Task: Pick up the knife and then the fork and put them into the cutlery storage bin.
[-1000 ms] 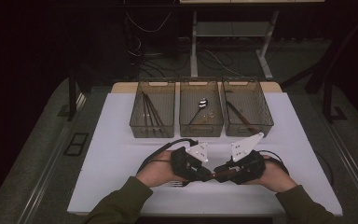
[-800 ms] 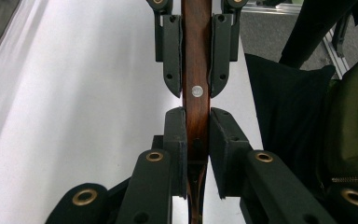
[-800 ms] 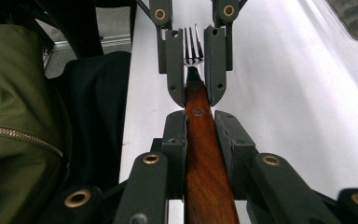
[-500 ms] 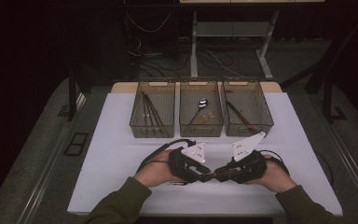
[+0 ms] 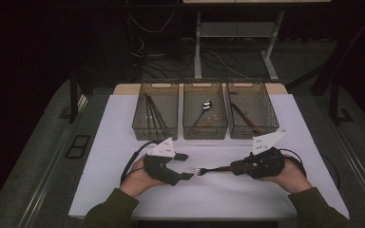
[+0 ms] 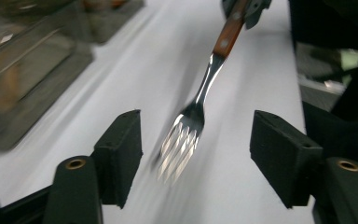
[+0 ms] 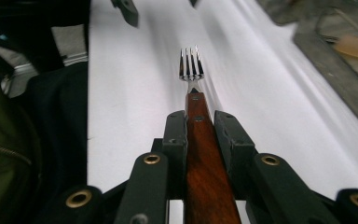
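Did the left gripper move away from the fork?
Yes. The left gripper slid leftward, out from under the middle clear plastic bin. Its jaws have just been opening, and the wooden-handled metal fork stays clamped in the right gripper.

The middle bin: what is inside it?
The middle bin holds a spoon, bowl toward the far wall, and a small pale item beside it, too small to identify. The tinted near wall hides anything against it.

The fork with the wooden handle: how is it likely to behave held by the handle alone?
The fork probably stays stiff: it juts straight out past the right gripper, whose fingers clamp the handle. The polished metal neck looks slippery; the wooden handle likely grips better. Being flat, it should not roll if set down.
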Demonstrator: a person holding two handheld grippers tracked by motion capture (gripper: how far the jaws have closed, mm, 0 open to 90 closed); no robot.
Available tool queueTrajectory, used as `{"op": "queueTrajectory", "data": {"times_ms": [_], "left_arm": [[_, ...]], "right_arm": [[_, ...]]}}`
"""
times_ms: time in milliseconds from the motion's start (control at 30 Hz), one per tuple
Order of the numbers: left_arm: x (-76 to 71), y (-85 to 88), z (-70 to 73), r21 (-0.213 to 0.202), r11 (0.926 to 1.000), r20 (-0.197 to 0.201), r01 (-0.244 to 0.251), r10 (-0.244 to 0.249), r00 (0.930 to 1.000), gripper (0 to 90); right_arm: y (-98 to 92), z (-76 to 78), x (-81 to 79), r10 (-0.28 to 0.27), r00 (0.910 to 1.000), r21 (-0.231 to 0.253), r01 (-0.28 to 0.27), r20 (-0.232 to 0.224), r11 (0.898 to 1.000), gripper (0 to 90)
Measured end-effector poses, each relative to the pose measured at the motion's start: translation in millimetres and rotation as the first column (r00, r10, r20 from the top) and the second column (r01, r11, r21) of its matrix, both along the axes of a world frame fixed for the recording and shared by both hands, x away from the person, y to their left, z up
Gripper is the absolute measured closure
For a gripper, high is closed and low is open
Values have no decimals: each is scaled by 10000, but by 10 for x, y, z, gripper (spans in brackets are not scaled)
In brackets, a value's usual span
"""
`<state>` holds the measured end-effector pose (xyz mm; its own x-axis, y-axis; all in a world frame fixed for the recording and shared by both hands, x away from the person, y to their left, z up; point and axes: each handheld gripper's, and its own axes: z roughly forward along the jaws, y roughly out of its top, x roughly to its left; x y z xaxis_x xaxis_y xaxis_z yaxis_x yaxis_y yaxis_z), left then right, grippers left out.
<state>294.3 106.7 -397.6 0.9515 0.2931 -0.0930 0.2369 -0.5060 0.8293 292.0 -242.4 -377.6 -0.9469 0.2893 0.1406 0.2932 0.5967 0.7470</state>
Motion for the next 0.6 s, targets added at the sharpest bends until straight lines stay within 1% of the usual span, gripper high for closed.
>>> {"op": "queueTrajectory", "data": {"times_ms": [33,133,233,267,333,433,500,567,600], "left_arm": [[-6,47,-20,8,9998,-37,-217,217,9998,303],[-33,162,-72,-41,9970,34,-774,774,9970,254],[-72,256,-120,26,9923,166,-1239,1239,9922,201],[-88,285,-137,-9,9902,200,-1396,1396,9900,182],[-112,344,-166,-19,9868,258,-1620,1620,9865,156],[-149,432,-206,-50,9802,213,-1978,1979,9800,130],[-170,473,-240,-106,9748,174,-2229,2230,9747,94],[-189,506,-269,-103,9720,126,-2347,2348,9720,72],[-194,519,-285,-73,9715,206,-2369,2370,9713,64]], "right_arm": [[-20,1,9,-145,9999,-9,145,-2,9999,756],[-77,7,34,-549,9985,22,549,-24,9985,756],[-140,21,63,-830,9965,144,829,80,9965,756],[-161,27,73,-924,9957,159,922,76,9956,756],[-196,40,87,-1111,9937,193,1109,131,9936,756],[-252,68,109,-1436,9895,251,1432,179,9894,756],[-292,95,124,-1620,9865,341,1611,237,9863,756],[-327,122,142,-1740,9843,377,1729,308,9842,756],[-344,135,153,-1837,9825,396,1824,323,9824,756]]}}
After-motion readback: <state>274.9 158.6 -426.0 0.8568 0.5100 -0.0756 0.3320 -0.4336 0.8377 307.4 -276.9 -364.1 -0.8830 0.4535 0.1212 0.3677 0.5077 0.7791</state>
